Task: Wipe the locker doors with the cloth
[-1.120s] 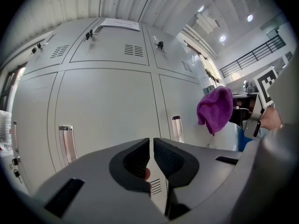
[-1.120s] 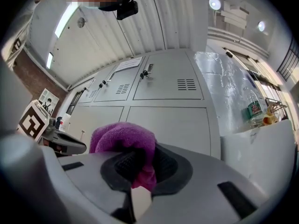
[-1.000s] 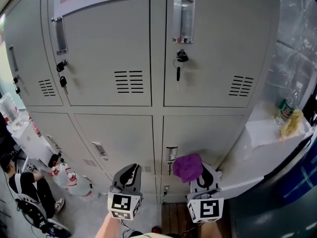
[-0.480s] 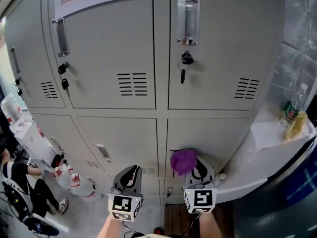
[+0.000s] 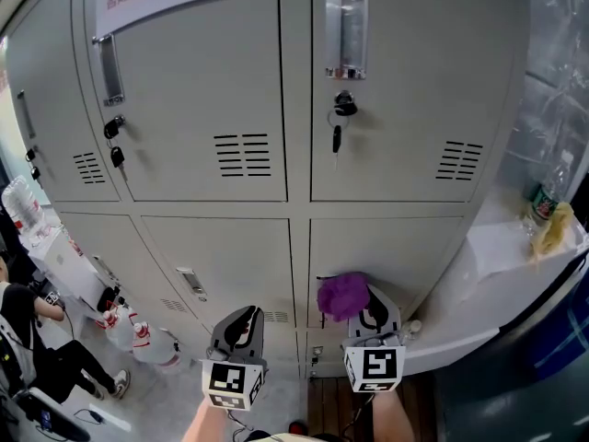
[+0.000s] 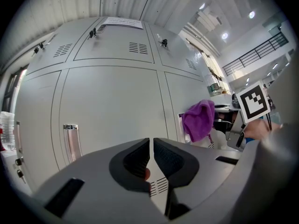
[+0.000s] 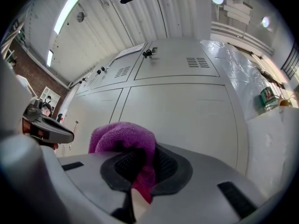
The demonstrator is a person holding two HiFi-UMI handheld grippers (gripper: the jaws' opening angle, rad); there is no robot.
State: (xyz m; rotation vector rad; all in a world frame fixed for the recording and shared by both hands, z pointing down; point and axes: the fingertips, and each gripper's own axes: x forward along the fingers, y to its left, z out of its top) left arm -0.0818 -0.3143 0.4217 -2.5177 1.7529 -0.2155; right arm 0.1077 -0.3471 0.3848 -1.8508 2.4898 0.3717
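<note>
Cloth: the fuzzy purple cloth [image 5: 342, 295] is bunched up at the top left corner of the lower right grey metal locker door [image 5: 396, 242]. It looks pressed on the door, but I cannot be sure it touches.
My right claw: my right claw [image 5: 371, 315] is squeezed tight on the cloth. The purple fluff sticks out above the black pads [image 7: 161, 162].
My left claw: my left claw [image 5: 241, 324] is pinched nearly closed with nothing in it. It waits low down, beside the right one, in front of the lower left grey door [image 5: 221, 256].
What changed: a second ago the cloth sat a bit lower and more to the right. It has slid up and left a little. In the last half second it has hardly moved.
What it means: I think the wiping of this lower door has only just begun. Most of it is left to rub.
Other doors: the upper right grey door [image 5: 414, 81], with a key hanging from its lock [image 5: 337, 138], is far above the cloth.
Around: plastic water bottles [image 5: 138, 334] stand on the floor at the left.
</note>
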